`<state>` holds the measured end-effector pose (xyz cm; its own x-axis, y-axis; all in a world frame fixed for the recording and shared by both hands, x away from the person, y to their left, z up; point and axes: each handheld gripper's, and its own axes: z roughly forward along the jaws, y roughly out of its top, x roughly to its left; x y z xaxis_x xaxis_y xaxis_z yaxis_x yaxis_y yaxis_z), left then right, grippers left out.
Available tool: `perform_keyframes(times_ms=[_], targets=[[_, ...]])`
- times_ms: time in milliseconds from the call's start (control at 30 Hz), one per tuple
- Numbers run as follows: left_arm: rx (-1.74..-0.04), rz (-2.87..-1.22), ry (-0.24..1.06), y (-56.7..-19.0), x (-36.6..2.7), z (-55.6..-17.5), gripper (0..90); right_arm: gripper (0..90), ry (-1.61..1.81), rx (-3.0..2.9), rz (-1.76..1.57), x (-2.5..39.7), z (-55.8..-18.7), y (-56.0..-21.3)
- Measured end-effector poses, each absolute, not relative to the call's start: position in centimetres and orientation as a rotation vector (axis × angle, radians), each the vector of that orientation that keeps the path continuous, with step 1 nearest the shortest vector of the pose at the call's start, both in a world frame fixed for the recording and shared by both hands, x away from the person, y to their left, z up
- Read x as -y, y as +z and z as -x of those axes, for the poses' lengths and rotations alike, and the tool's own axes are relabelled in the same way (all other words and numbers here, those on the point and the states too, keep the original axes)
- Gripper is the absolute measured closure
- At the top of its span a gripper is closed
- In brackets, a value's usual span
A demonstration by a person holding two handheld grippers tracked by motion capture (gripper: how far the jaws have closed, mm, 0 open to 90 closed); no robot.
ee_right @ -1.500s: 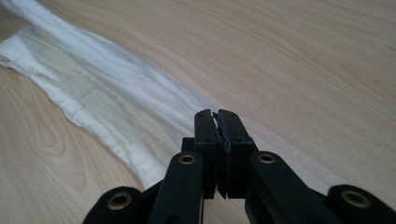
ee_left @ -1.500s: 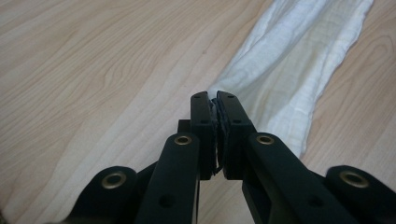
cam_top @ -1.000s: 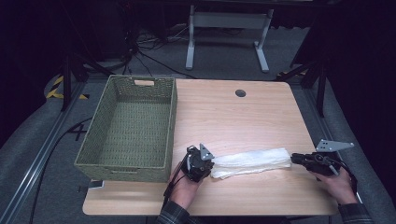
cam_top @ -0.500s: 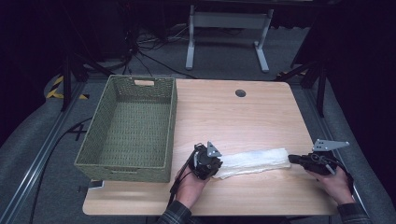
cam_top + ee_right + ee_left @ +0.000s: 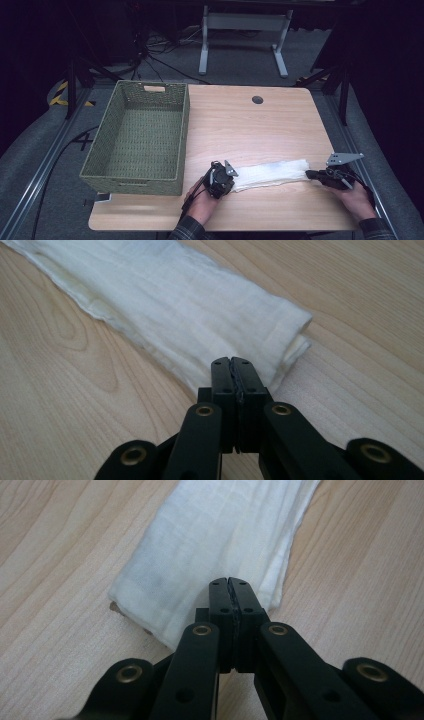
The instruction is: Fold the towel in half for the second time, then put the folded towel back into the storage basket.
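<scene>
Lying folded on table (image 5: 240, 120) beside empty basket (image 5: 140, 135), cloth (image 5: 270, 174) awaiting lift (probably), left tongs (image 5: 231, 582) and right tongs (image 5: 233, 361) closing together at either end, grip uncertain.

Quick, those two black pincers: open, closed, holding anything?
Left gripper: closed, over the white cloth's end; a grip on it cannot be told.
Right gripper: closed at the cloth's other end; grip likewise unclear.

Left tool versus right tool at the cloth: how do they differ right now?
The left tool sits at the folded white cloth's end nearer the green basket; the right tool sits at its far end by the table's right edge. The right tool carries a raised grey plate; the left tool's lies low. Both have their jaws shut at the cloth.
</scene>
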<state>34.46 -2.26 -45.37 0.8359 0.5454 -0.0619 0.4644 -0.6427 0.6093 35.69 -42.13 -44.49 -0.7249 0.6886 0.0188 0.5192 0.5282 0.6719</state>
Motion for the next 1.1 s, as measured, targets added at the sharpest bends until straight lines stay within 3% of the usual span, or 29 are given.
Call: perform_keyframes(times_ms=[67, 367, 567, 1100], targets=[[-0.731, -2.373, 0.145, -45.3, 2.3, -34.5, 87.4, 89.5, 0.98, -2.519, -1.012, 42.1, -35.7, -44.5], [-0.713, -2.318, 0.15, -43.9, 2.5, -35.2, 59.8, 89.5, 0.964, -2.529, -1.025, 41.6, -36.6, -44.6], [-0.706, -2.299, 0.157, -43.6, 2.5, -35.7, 52.9, 89.6, 0.953, -2.518, -1.046, 41.4, -37.9, -44.6], [-0.72, -2.268, 0.153, -43.3, 2.6, -36.7, 47.4, 89.7, 0.962, -2.52, -1.045, 40.3, -42.2, -44.6]])
